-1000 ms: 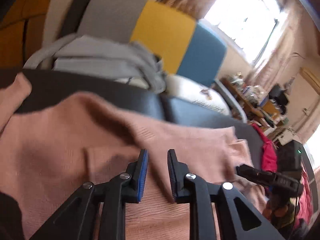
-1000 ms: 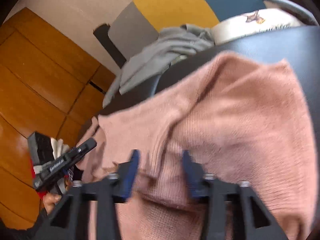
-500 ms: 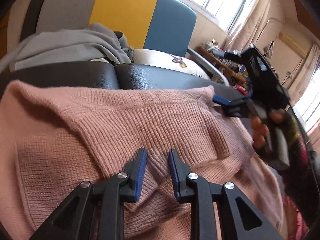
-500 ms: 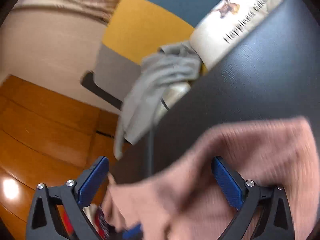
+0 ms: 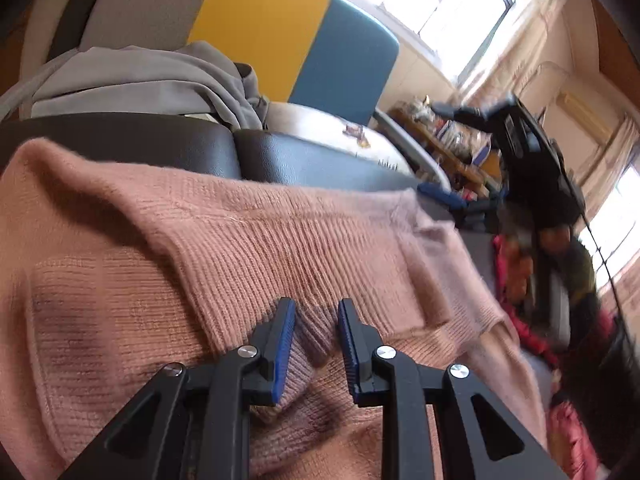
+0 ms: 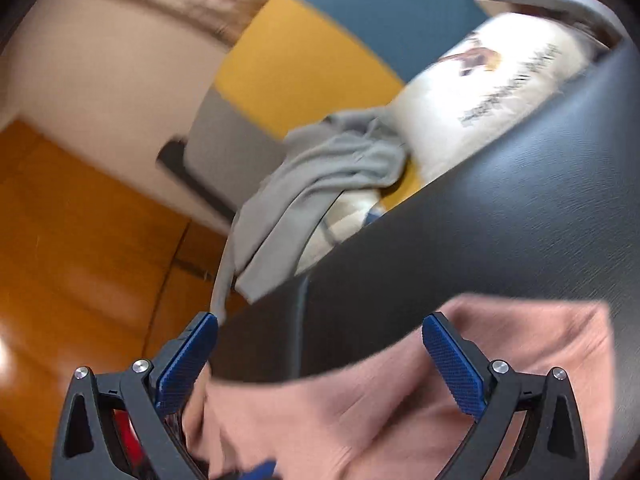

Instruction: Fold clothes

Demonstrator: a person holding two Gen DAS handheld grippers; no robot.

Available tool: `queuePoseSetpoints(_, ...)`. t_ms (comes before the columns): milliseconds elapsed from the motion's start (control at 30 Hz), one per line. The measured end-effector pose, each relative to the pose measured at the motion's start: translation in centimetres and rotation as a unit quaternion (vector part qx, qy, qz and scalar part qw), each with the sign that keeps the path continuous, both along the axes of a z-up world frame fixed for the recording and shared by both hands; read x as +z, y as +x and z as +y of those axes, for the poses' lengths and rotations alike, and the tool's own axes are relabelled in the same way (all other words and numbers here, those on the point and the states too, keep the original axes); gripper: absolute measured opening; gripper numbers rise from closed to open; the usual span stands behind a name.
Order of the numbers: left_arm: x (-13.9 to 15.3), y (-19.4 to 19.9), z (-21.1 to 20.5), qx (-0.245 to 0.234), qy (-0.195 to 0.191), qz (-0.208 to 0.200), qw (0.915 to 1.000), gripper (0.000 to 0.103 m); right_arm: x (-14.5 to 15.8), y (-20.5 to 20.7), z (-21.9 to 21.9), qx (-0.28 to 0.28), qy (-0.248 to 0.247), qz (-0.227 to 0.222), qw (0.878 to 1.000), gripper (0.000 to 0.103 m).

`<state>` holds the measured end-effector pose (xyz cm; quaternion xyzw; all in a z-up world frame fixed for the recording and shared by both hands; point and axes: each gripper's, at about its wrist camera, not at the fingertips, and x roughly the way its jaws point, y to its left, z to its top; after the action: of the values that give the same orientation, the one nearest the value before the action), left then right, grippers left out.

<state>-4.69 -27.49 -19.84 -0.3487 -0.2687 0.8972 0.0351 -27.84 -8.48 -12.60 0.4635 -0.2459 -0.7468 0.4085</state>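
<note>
A pink knitted sweater [image 5: 168, 280] lies spread over a black padded surface [image 5: 320, 164]. My left gripper [image 5: 316, 334] is shut on a pinched fold of the sweater near its front edge. My right gripper [image 6: 320, 344] is wide open above the sweater's far corner [image 6: 400, 420], with nothing between its blue pads [image 6: 452, 364]. The right gripper also shows in the left wrist view [image 5: 532, 160], lifted off the cloth at the right.
A grey garment [image 5: 152, 80] is piled behind the black surface, with a white printed cushion [image 6: 500, 80] beside it, against a grey, yellow and blue backrest [image 5: 260, 32]. Wooden panels [image 6: 80, 260] stand at the left. Red cloth [image 5: 520, 312] lies at the right.
My right gripper let go of the sweater, opened wide and lifted away to the right. My left gripper stayed pinched on the fold.
</note>
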Motion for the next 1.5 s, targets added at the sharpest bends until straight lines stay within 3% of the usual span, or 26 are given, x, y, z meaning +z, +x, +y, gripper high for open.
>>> queuePoseSetpoints(100,0.9,2.9,-3.6,0.046,0.057,0.038,0.9966,0.023,0.2,3.1,-2.7,0.056,0.038,0.028,0.997,0.103)
queuePoseSetpoints(233,1.5,4.6,-10.0,0.099,0.097,0.040,0.9896,0.027,-0.9,7.0,-6.0,0.111,0.107,0.077,0.985,0.103)
queuePoseSetpoints(333,1.2,3.7,-13.8,0.101,0.150,0.027,0.9832,0.035,-2.2,9.7,-7.7,0.128,0.161,0.129,0.970,0.103)
queuePoseSetpoints(400,1.1,2.5,-15.2,0.095,0.163,0.017,0.9818,0.039,-2.8,10.7,-8.3,0.127,0.182,0.164,0.961,0.103)
queuePoseSetpoints(567,-0.2,-2.0,-15.3,0.062,0.195,-0.017,0.9786,0.039,-3.7,11.9,-8.6,0.122,0.202,0.206,0.949,0.103)
queuePoseSetpoints(600,-0.4,-2.6,-15.2,0.066,0.186,-0.028,0.9800,0.038,-3.7,11.9,-8.5,0.122,0.201,0.206,0.950,0.103)
queuePoseSetpoints(667,-1.1,-3.6,-15.0,0.104,0.130,-0.064,0.9839,0.015,-3.8,12.0,-8.3,0.121,0.198,0.206,0.950,0.103)
queuePoseSetpoints(733,-1.9,-3.5,-15.5,0.134,0.113,-0.079,0.9814,0.008,-3.7,12.0,-7.9,0.120,0.187,0.202,0.954,0.103)
queuePoseSetpoints(767,-2.3,-3.3,-15.7,0.140,0.119,-0.073,0.9803,0.008,-3.7,12.0,-7.7,0.119,0.181,0.200,0.956,0.103)
queuePoseSetpoints(933,-1.8,-2.9,-14.7,0.143,0.070,-0.056,0.9857,0.009,-3.7,11.8,-7.5,0.116,0.165,0.195,0.960,0.103)
queuePoseSetpoints(1000,-1.3,-2.9,-14.5,0.144,0.066,-0.056,0.9857,0.017,-3.7,11.8,-7.5,0.116,0.165,0.195,0.960,0.103)
queuePoseSetpoints(1033,-0.6,-2.6,-14.2,0.145,0.048,-0.058,0.9866,0.027,-3.7,11.9,-7.6,0.115,0.166,0.196,0.960,0.103)
queuePoseSetpoints(1100,0.6,-1.8,-14.1,0.155,0.004,-0.066,0.9856,0.031,-3.8,11.8,-7.8,0.114,0.168,0.196,0.959,0.103)
queuePoseSetpoints(1233,2.6,2.5,-17.2,0.214,0.001,-0.071,0.9742,0.032,-3.8,11.7,-7.7,0.115,0.168,0.197,0.959,0.103)
queuePoseSetpoints(1333,4.2,5.5,-21.3,0.285,-0.020,-0.091,0.9539,0.033,-3.9,11.7,-7.7,0.115,0.167,0.197,0.959,0.103)
queuePoseSetpoints(1400,5.2,7.3,-24.4,0.333,-0.030,-0.113,0.9355,0.034,-3.8,11.7,-7.7,0.115,0.167,0.197,0.959,0.103)
queuePoseSetpoints(1500,5.1,8.5,-29.3,0.381,-0.004,-0.155,0.9112,0.040,-3.8,11.7,-7.7,0.115,0.165,0.197,0.960,0.103)
